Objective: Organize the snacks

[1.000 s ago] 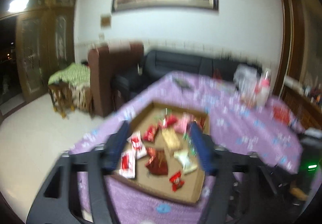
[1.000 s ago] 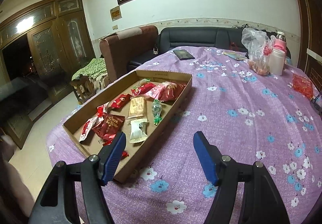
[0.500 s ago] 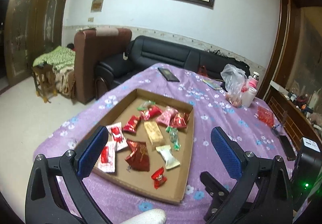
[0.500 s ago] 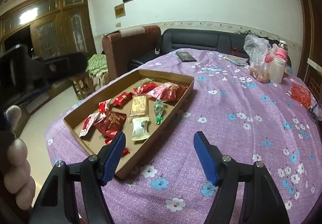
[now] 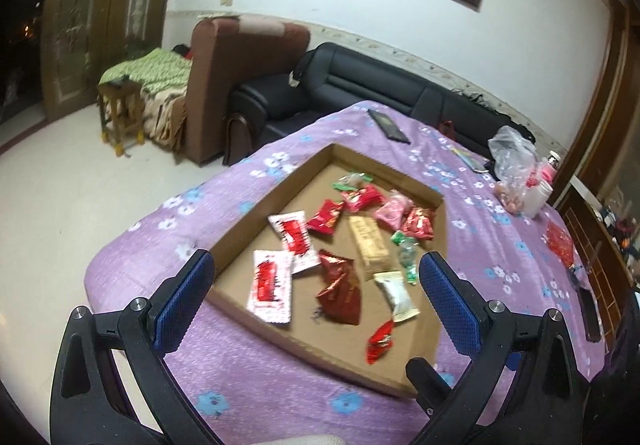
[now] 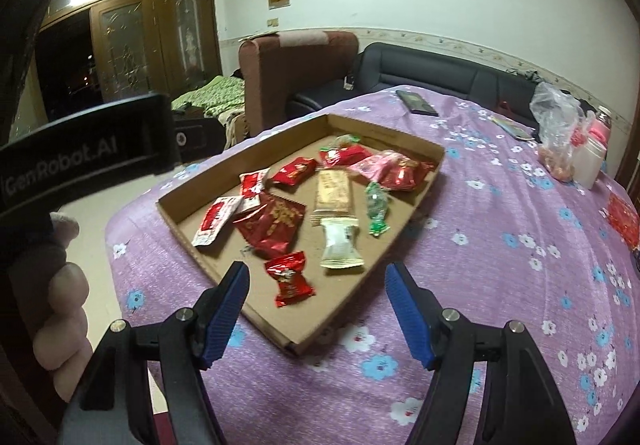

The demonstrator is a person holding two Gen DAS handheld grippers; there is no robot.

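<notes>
Snacks (image 6: 320, 205) lie scattered in a shallow cardboard tray (image 6: 400, 137) on the purple tabletop (image 6: 500, 265), wrappers pointing every way; the tan bar (image 6: 333, 191) runs lengthwise along the tray. Both tools hover above the tray's near edge, left tool (image 5: 316, 285) and right tool (image 6: 316, 309) with fingers apart, holding nothing. Whether sorting is starting or finished is unclear; any pick needs a descent onto one wrapper.
</notes>
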